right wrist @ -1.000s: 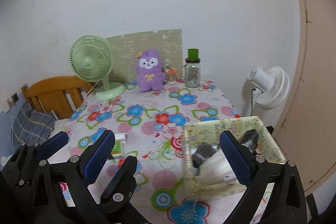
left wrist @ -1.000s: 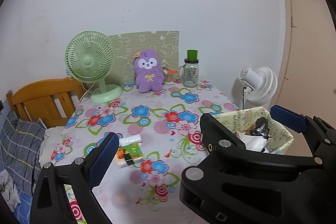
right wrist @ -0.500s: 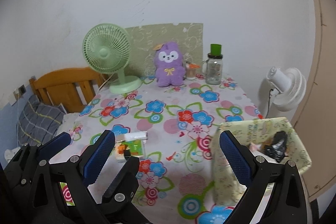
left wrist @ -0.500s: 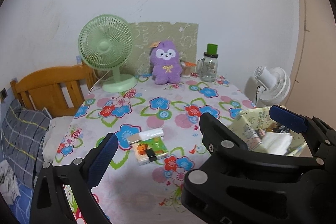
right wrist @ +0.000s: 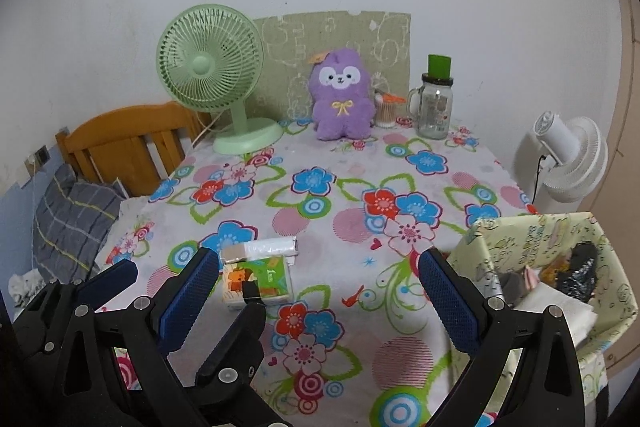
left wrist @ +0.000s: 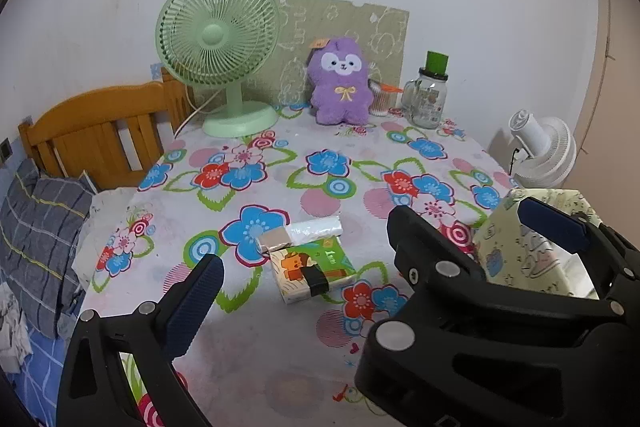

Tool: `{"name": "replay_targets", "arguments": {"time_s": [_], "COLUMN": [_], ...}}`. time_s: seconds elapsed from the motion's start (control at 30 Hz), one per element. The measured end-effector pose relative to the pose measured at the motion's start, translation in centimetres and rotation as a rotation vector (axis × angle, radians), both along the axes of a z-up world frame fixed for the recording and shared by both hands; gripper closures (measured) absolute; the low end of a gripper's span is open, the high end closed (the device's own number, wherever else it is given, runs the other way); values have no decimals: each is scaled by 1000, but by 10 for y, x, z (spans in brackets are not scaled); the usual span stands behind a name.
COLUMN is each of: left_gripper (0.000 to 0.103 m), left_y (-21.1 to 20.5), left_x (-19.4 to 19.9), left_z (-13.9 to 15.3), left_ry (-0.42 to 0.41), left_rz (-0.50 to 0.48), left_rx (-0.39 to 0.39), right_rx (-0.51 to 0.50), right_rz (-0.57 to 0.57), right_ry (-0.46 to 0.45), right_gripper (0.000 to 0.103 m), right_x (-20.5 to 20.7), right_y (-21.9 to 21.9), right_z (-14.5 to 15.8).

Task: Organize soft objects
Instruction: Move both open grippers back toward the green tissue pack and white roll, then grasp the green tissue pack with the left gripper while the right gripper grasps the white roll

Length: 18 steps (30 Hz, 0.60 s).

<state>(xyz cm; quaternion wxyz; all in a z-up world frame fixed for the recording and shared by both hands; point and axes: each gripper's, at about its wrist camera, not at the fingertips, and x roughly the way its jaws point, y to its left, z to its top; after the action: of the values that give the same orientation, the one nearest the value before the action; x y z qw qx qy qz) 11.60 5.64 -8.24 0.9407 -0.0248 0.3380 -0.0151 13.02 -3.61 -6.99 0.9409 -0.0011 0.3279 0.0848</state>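
— Nearest items?
— Left gripper point(left wrist: 368, 259) and right gripper point(right wrist: 320, 287), jaws of both spread wide, holding nothing, above the floral tabletop point(right wrist: 352, 187).

— Mid-table?
— Green tissue pack point(right wrist: 256, 281), white packet point(right wrist: 264, 249) touching its far edge; fabric basket point(right wrist: 536, 239) at right.

— Far edge?
— Purple plush toy point(right wrist: 340, 99), upright, between green fan point(right wrist: 212, 71) and glass jar point(right wrist: 434, 111).

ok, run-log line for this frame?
left gripper: open | right gripper: open | tissue pack: on table | basket: part-filled
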Motion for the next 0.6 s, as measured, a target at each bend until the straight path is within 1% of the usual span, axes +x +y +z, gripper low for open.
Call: {"name": "replay_targets", "arguments": {"time_s": [0.27, 0.37, 0.47, 0.6], "left_gripper": [2, 2, 2, 2], "left_y": [8, 10, 10, 8], "left_x": [24, 34, 44, 56], "left_z": [-21, -29, -38, -50], "left_ry": [62, 78, 96, 128], "left_rz": [28, 49, 70, 64], "left_rx": [-22, -21, -10, -11], "right_rx": [-4, -11, -13, -24], "right_rz": [7, 25, 42, 20], "right_ry": [26, 1, 25, 60], "right_gripper": [2, 2, 2, 2], "right_x": [27, 36, 49, 62], "right_y": [6, 8, 9, 6], "right_z": [-21, -28, -38, -51]}}
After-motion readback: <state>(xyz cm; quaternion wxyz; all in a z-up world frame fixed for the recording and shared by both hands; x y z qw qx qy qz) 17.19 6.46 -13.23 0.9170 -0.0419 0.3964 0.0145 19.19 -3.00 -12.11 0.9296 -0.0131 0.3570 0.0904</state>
